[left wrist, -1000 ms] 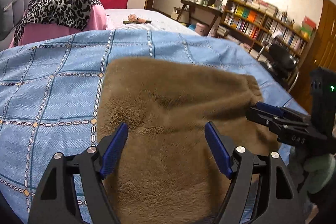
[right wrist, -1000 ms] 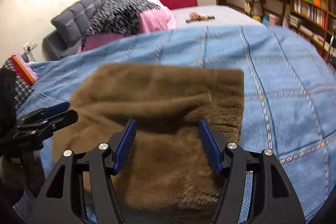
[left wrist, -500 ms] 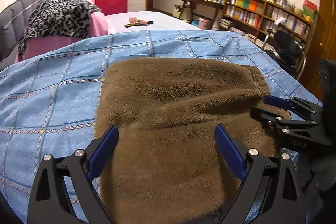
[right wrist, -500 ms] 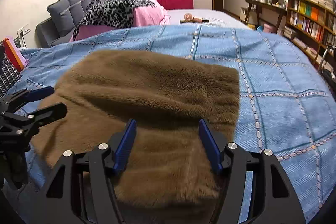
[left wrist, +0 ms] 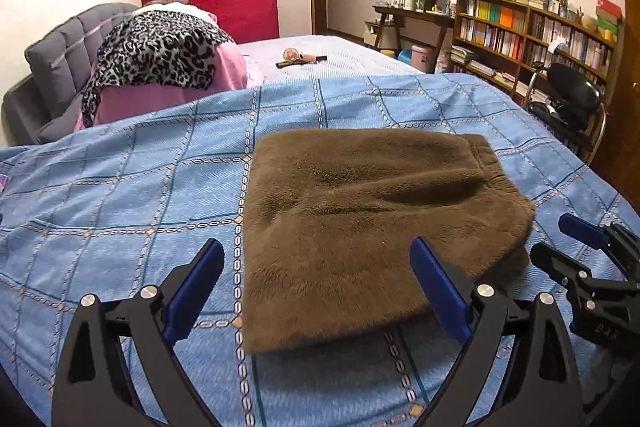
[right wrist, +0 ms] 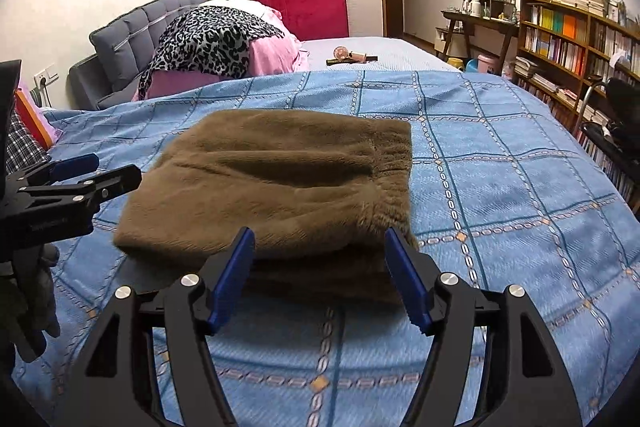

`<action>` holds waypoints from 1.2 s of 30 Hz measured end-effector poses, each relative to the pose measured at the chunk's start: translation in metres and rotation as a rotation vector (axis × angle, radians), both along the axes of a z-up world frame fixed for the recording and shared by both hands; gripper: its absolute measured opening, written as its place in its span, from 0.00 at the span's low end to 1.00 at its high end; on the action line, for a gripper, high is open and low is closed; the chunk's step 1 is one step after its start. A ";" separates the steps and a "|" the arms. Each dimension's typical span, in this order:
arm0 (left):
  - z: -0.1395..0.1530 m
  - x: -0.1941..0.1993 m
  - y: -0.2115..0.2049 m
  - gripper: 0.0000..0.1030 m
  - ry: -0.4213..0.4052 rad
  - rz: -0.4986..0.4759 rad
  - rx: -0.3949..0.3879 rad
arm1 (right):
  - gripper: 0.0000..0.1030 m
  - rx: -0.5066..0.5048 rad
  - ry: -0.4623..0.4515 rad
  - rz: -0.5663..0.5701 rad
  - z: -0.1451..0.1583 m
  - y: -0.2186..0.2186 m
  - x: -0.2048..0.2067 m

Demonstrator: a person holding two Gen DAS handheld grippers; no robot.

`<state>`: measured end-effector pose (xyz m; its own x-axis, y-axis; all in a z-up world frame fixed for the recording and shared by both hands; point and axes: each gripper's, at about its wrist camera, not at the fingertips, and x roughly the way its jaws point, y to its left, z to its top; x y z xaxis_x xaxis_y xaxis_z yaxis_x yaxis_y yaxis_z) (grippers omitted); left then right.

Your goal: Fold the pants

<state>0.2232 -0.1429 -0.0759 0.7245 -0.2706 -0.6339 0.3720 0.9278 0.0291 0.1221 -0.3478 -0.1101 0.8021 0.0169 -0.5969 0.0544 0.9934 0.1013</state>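
Brown fleece pants [left wrist: 360, 227], folded into a compact, several-layered rectangle, lying flat on the blue checked bedspread [left wrist: 120, 211] near the bed's near edge, with the gathered waistband along the right-hand side of the bundle. The left gripper [left wrist: 316, 291] stands wide, its jaws having just been opening; the blue pads [left wrist: 436, 291] frame the near left corner of the bundle without pressing on it, and nothing is held between them. The right gripper [right wrist: 320, 275] stands moderately wide, its jaws likewise having just been opening; its pads [right wrist: 236, 275] sit just in front of the near right corner of the bundle, clear of the fabric. Each gripper appears at the margin of the other's view: the right gripper at the right margin of the left wrist view, beside the waistband end, and the left gripper at the left margin of the right wrist view, beside the opposite end. Toward the head of the bed, a leopard-print cloth [right wrist: 208, 43] drapes over pink bedding [right wrist: 272, 59] against a grey padded headboard [right wrist: 120, 43]. A bookshelf [left wrist: 536, 35] stands along the right wall.
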 end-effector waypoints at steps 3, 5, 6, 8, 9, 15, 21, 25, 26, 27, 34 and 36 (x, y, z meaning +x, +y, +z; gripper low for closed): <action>0.010 -0.016 0.004 0.94 -0.016 0.009 0.002 | 0.76 0.014 -0.021 -0.017 0.013 0.007 -0.016; 0.016 -0.027 0.005 0.95 -0.036 0.016 0.009 | 0.76 0.008 -0.034 -0.020 0.021 0.013 -0.024; 0.019 -0.032 0.006 0.95 -0.044 0.019 0.014 | 0.76 -0.003 -0.040 -0.024 0.025 0.016 -0.029; 0.023 -0.042 0.008 0.95 -0.048 0.019 0.017 | 0.79 -0.026 -0.058 -0.026 0.035 0.024 -0.039; 0.026 -0.046 0.008 0.95 -0.050 0.019 0.016 | 0.80 -0.034 -0.063 -0.026 0.037 0.026 -0.042; 0.042 -0.072 0.016 0.95 -0.080 0.021 -0.005 | 0.84 -0.052 -0.096 -0.026 0.056 0.039 -0.065; 0.054 -0.091 0.018 0.95 -0.109 0.054 0.045 | 0.93 -0.053 -0.106 -0.052 0.068 0.044 -0.079; 0.059 -0.101 0.020 0.95 -0.118 0.075 0.075 | 0.97 -0.061 -0.102 -0.062 0.073 0.048 -0.087; 0.060 -0.104 0.020 0.95 -0.118 0.082 0.075 | 0.97 -0.064 -0.102 -0.064 0.074 0.049 -0.088; 0.062 -0.106 0.021 0.95 -0.121 0.084 0.072 | 0.97 -0.067 -0.102 -0.064 0.076 0.050 -0.090; 0.070 -0.121 0.022 0.95 -0.142 0.077 0.060 | 0.97 -0.062 -0.111 -0.076 0.084 0.056 -0.099; 0.070 -0.126 0.023 0.95 -0.150 0.083 0.058 | 0.97 -0.058 -0.114 -0.080 0.084 0.057 -0.101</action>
